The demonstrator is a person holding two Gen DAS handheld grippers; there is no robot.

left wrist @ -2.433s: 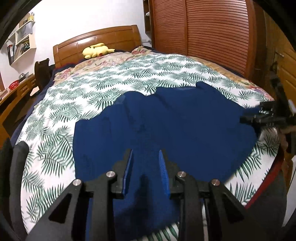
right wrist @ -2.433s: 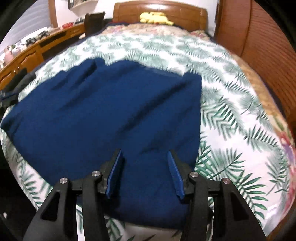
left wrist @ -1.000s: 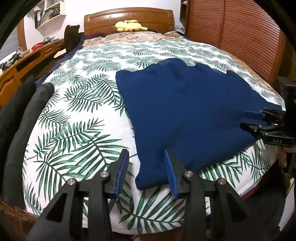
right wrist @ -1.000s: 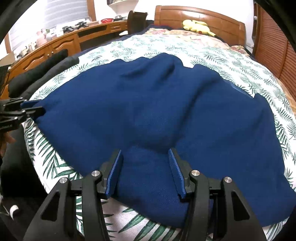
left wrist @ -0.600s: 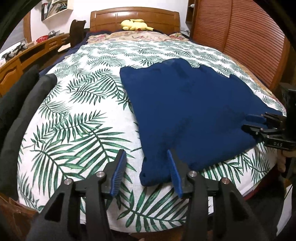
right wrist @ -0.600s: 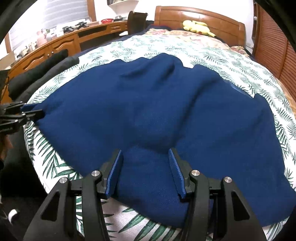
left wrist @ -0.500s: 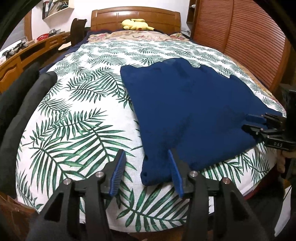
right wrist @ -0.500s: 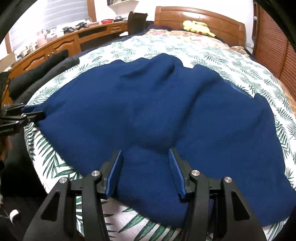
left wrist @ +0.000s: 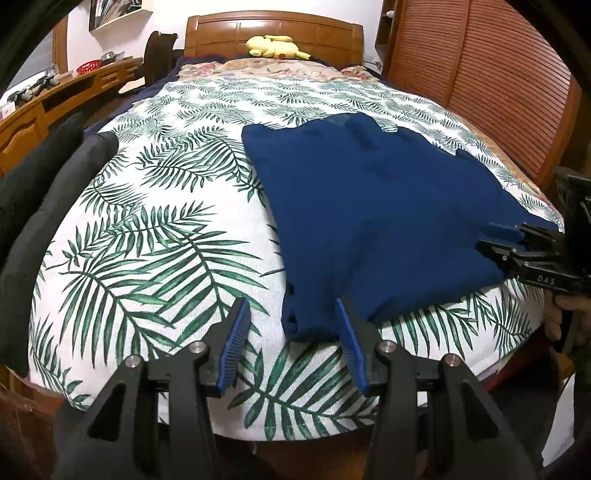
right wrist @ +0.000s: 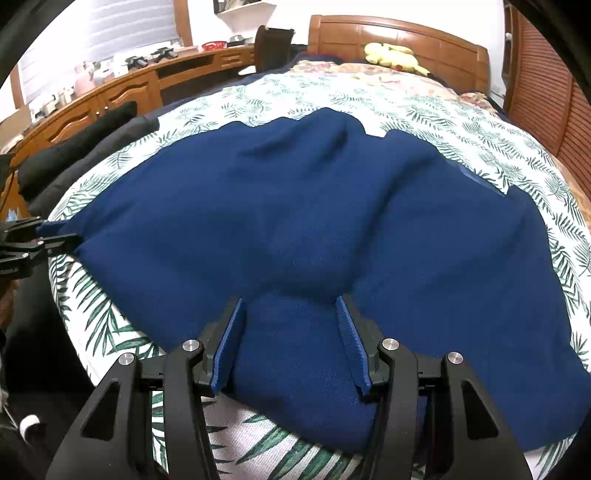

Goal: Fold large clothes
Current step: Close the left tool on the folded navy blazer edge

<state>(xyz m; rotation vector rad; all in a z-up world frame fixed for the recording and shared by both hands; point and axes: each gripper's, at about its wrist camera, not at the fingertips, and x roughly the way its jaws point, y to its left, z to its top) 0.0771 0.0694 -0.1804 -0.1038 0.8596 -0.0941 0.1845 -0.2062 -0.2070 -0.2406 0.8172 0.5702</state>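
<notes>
A large dark blue garment (left wrist: 376,206) lies spread on the bed; it fills the right wrist view (right wrist: 314,221). My left gripper (left wrist: 291,332) is open at the garment's near left corner, which lies between the pads, close to the right one. My right gripper (right wrist: 291,332) is open, and the garment's near edge bulges up between its pads. The right gripper also shows at the right edge of the left wrist view (left wrist: 517,247), and the left gripper at the left edge of the right wrist view (right wrist: 48,240).
The bed has a white cover with green palm leaves (left wrist: 166,221) and a wooden headboard (left wrist: 273,29) with a yellow plush toy (left wrist: 277,46). Dark cushions (left wrist: 48,184) lie along the bed's left side. A wooden desk (right wrist: 129,85) stands left, slatted wardrobe doors (left wrist: 480,74) right.
My left gripper has moved left along the near hem to the garment's corner and drawn back slightly. The right gripper has hardly moved.
</notes>
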